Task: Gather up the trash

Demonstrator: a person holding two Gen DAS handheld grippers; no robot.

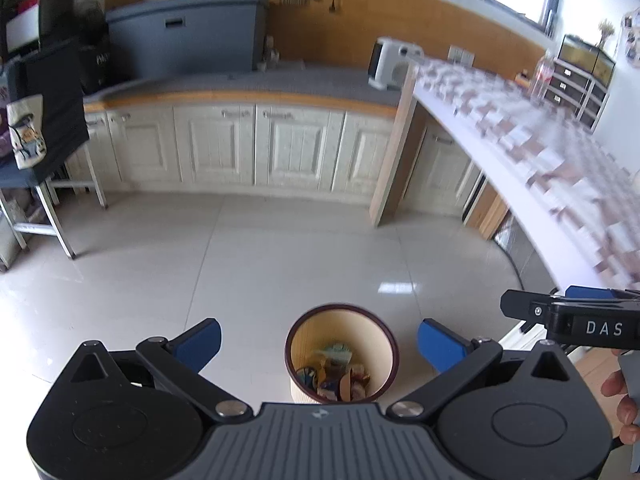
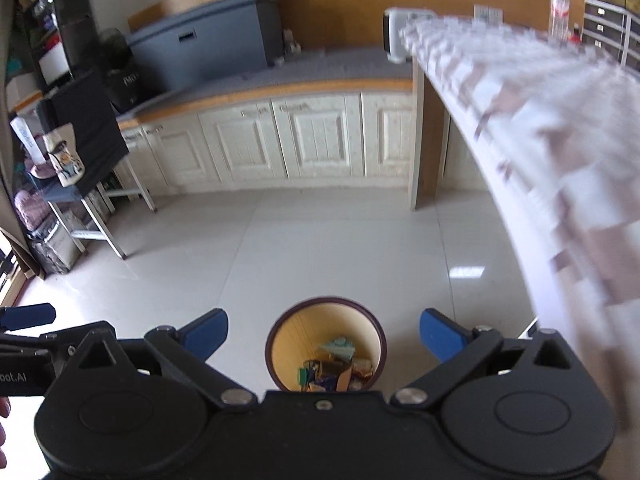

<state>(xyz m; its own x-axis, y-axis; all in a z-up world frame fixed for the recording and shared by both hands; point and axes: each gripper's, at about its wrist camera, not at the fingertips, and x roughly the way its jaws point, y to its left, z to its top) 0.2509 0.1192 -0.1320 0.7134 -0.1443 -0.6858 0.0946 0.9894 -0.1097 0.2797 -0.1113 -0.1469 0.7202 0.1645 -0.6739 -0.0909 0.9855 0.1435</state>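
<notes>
Spreading out below both cameras is a pale, glossy tiled floor (image 1: 248, 264), bare but for one round trash bin (image 1: 342, 356) that stands on it. At the far side runs a row of cream cabinet doors (image 1: 256, 148) under a grey counter with a wooden edge, and behind that a wood-panelled wall. A grey-blue chest (image 1: 188, 36) sits at the counter's left end and a small white appliance (image 1: 390, 64) at its right. To the right a long table (image 1: 520, 152) with a brown-and-white checked cover sweeps toward the cameras — blurred in both views — with a clear plastic bottle (image 2: 559, 10) on its far part. A metal-legged stand draped in black cloth is on the left.

The bin stands upright, its long axis vertical and its dark-rimmed mouth facing up toward the cameras; crumpled wrappers and scraps (image 1: 336, 376) lie in the bottom against the light inner wall.

The left gripper (image 1: 320, 344) hangs above the bin with its blue fingers spread wide and nothing between them. The right gripper (image 2: 323, 336) is likewise splayed to its full width and empty — the bin shows in the gap far below. Each gripper appears at the edge of the other's view, just beside it.
</notes>
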